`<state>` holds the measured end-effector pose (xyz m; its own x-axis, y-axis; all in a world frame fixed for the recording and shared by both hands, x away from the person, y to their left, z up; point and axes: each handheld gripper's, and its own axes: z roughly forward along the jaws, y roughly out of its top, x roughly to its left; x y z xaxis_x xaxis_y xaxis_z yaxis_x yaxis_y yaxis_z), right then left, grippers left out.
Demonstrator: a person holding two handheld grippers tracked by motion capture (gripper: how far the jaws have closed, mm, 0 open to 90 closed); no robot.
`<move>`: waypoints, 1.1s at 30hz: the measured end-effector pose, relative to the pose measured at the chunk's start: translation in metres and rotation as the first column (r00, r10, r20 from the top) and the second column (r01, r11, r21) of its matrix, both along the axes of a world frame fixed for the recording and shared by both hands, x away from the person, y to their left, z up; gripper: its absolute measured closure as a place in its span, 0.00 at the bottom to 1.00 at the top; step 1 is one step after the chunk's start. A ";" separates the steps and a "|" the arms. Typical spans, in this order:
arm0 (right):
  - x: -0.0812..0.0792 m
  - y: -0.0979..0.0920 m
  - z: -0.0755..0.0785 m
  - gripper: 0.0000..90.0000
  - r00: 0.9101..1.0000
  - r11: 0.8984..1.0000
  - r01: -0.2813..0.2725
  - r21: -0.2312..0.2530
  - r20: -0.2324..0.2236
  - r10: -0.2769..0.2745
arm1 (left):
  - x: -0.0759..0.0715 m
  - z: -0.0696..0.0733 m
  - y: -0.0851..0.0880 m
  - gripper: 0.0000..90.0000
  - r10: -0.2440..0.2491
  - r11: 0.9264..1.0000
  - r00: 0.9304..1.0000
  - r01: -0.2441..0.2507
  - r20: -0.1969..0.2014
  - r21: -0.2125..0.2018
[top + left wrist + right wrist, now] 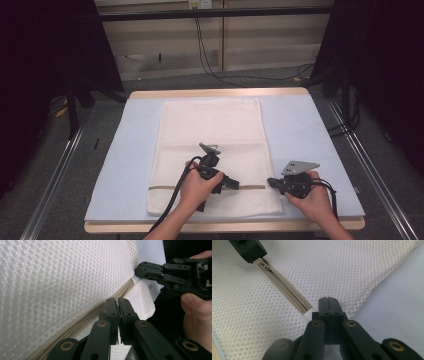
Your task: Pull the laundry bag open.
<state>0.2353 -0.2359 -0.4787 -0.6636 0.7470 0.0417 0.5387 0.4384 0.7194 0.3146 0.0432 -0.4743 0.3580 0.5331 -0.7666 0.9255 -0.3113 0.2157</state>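
Two grippers (235,182) (271,182) on unlabelled mesh bag (210,130)

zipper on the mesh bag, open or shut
Mostly shut: in the right gripper view the zipper teeth are meshed from its end up to the slider under the left gripper; beyond that, cannot tell.

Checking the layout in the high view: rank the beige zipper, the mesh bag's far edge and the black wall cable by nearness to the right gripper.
1. Beige zipper, just left of the right gripper.
2. White mesh bag's far edge, farther up the table.
3. Black wall cable, beyond the table.
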 end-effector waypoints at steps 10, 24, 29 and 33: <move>0.000 0.000 0.000 1.00 1.000 1.000 -0.002 0.002 0.001 0.002 | 0.001 0.001 0.009 0.97 0.003 1.000 1.000 -0.003 0.007 0.006; 0.000 -0.001 0.000 1.00 1.000 1.000 0.000 0.005 0.000 0.000 | 0.003 0.002 0.021 0.97 0.006 1.000 1.000 -0.006 -0.003 0.001; 0.000 -0.001 0.000 1.00 1.000 1.000 0.002 0.007 -0.001 -0.002 | 0.003 0.003 0.026 0.97 0.008 1.000 1.000 -0.008 0.003 0.018; 0.000 -0.001 0.000 1.00 1.000 1.000 0.003 0.003 0.000 -0.003 | 0.003 0.004 0.030 0.97 0.015 1.000 1.000 -0.015 0.002 0.021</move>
<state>0.2355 -0.2368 -0.4790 -0.6610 0.7491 0.0445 0.5405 0.4341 0.7207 0.3178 0.0731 -0.4705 0.3512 0.5546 -0.7544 0.9298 -0.3017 0.2110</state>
